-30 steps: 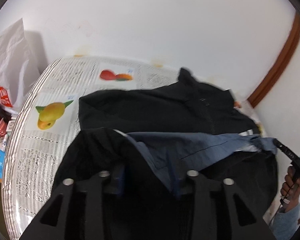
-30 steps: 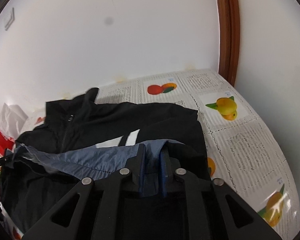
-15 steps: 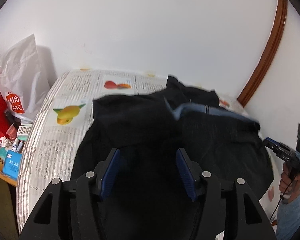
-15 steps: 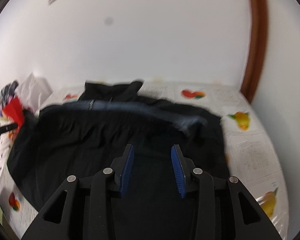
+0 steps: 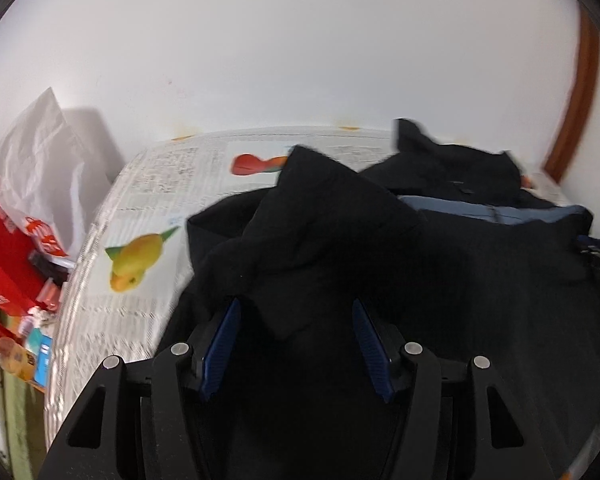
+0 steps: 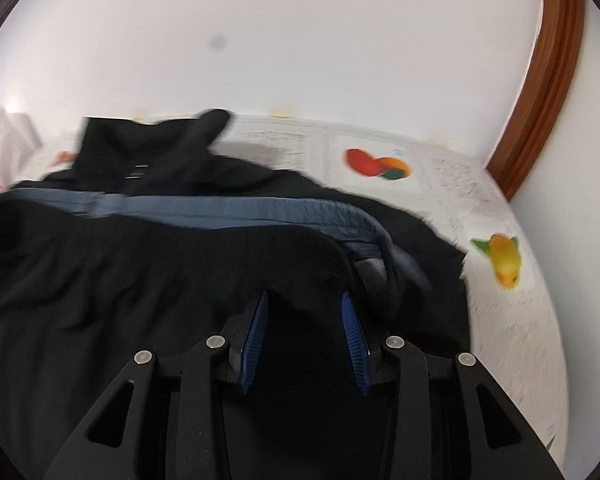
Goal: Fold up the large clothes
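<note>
Left wrist view: the left gripper pointed down at a black jacket lying heaped on the tabletop, which was covered by a cloth printed with newsprint and fruit pictures. Its blue fingers stood well apart, with dark cloth lying below the gap; neither one pressed on the cloth. The jaws had just been opening. A raised fold of the jacket stood just ahead of the fingertips. A strip of blue lining showed across the far right part of the jacket. A white bag and a red box stood past the tabletop's left edge.

Right wrist view: the right gripper hung over the same jacket. Its fingers were parted by a moderate gap and clamped nothing; black cloth lay beneath them. These jaws had opened and then eased slightly narrower. The blue lining ran as a band across the jacket ahead of the fingers, curling down at its right end. The collar lay at the far side, near the wall. A brown door frame rose at right.
</note>
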